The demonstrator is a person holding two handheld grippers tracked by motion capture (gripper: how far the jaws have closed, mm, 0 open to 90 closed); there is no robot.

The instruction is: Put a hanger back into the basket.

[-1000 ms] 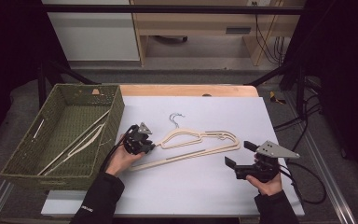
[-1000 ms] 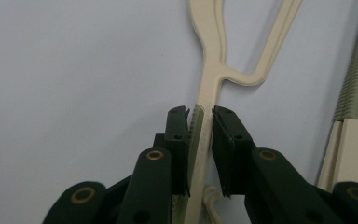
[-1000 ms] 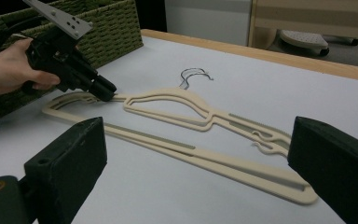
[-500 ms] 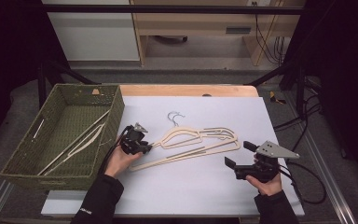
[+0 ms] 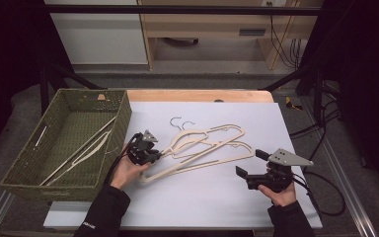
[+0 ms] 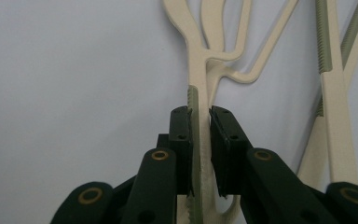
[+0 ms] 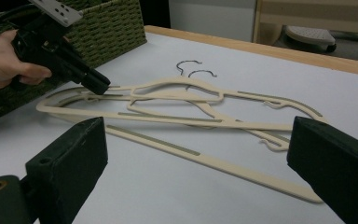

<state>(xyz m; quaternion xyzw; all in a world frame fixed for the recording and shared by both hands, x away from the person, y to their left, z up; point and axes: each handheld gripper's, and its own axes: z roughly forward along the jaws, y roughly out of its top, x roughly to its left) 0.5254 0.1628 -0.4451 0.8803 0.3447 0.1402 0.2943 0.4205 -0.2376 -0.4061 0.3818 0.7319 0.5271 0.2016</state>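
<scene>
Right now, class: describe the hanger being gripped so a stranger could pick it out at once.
Start at the green woven basket on the left of the white table. Just right of it lie two crossed cream hangers; the gripped hanger is the one whose shoulder end sits between the jaws of the left tool.

- The table (image 5: 202,207) has a white top. A strip of bare wood (image 5: 197,95) runs along its far edge.
- A green woven basket (image 5: 27,170) sits at the left edge of the table. It hangs a little over that edge. Its right wall stands on the white top.
- Two cream hangers (image 5: 212,148) lie flat in the middle of the table, one partly on top of the other. Their metal hooks (image 5: 180,122) point to the far edge. Their long bars slant from near the basket toward the right edge.
- The near part of the white top is bare.
</scene>
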